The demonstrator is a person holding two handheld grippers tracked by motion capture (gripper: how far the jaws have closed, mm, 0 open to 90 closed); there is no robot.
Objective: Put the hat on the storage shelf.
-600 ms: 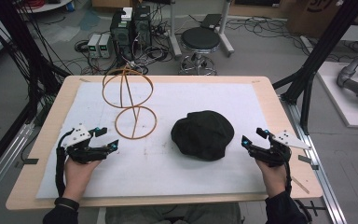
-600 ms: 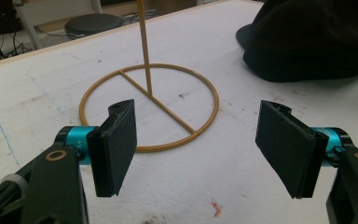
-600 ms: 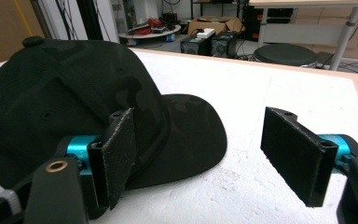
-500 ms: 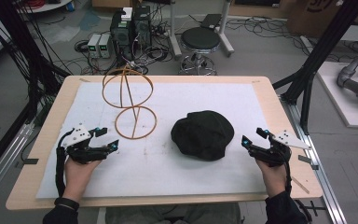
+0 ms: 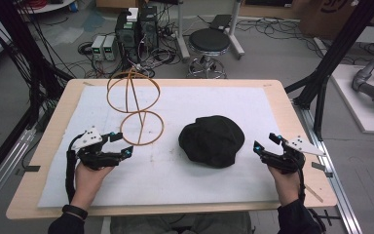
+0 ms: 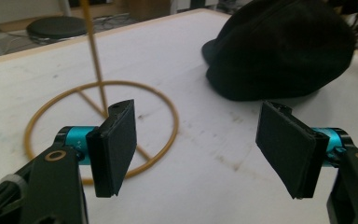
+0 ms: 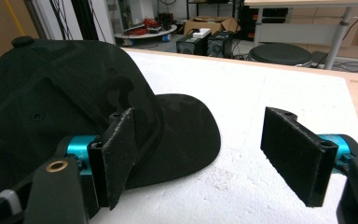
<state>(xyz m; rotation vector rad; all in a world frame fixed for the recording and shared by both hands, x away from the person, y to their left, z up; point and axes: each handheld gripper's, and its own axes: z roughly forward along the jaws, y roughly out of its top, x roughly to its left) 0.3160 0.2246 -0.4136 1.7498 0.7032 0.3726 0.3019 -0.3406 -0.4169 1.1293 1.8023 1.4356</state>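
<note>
Hovering low on both flanks, the two sets of tongs wait with jaws spread wide and nothing between them. The left tongs (image 5: 118, 145) sit just beside the base ring of the wire hat stand (image 5: 135, 109), and the right tongs (image 5: 264, 143) sit near the right edge of the black cap (image 5: 212, 140), which lies crown-up on the white mat (image 5: 185, 180) near the middle of the desk (image 5: 292, 112), brim pointing away from the person.

Now, the risks. That stand is light-looking wire on a thin ring — from the left gripper view its base (image 6: 100, 128) lies right ahead of the left-hand pad, so a careless sweep towards the cap could catch the ring and tip or skid the whole thing. The cap itself is soft fabric: a pinch on the crown alone would likely bunch the cloth and let it sag or slip free on the lift. In the right gripper view the brim (image 7: 186, 135) lies between the open jaws' line of approach, and a shallow bite there could let the cap swing. And seating it on the top hoop looks fiddly — an off-centre drop could topple cap and stand together.
</note>
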